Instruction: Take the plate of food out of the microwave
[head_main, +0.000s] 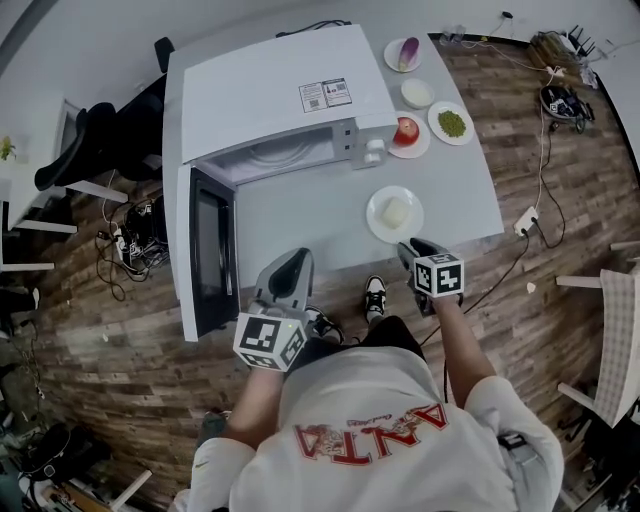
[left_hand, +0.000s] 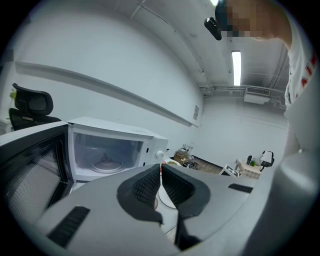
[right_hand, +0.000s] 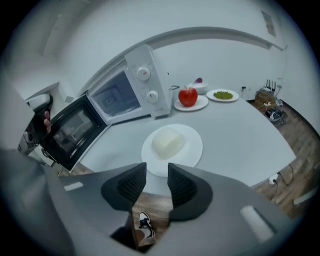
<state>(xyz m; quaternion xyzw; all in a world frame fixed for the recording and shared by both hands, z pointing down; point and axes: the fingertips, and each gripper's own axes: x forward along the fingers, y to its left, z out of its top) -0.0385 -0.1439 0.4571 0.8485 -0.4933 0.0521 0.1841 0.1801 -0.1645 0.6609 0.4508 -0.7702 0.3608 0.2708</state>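
The white plate (head_main: 378, 226) with a pale block of food (head_main: 397, 211) rests on the grey table, to the right of the microwave (head_main: 270, 100) and near the front edge. The microwave's door (head_main: 212, 250) hangs wide open, and its cavity (left_hand: 106, 150) holds only the glass turntable. My right gripper (head_main: 412, 248) is open just off the table edge, a little short of the plate (right_hand: 192, 150), with nothing between its jaws (right_hand: 156, 172). My left gripper (head_main: 296, 257) is shut and empty, in front of the open door (left_hand: 160, 172).
At the back right of the table stand a red apple on a plate (head_main: 406, 130), a plate of green peas (head_main: 452, 123), a small white bowl (head_main: 417, 93) and a plate with a purple item (head_main: 404, 53). Cables and a black chair (head_main: 85, 145) lie left of the microwave.
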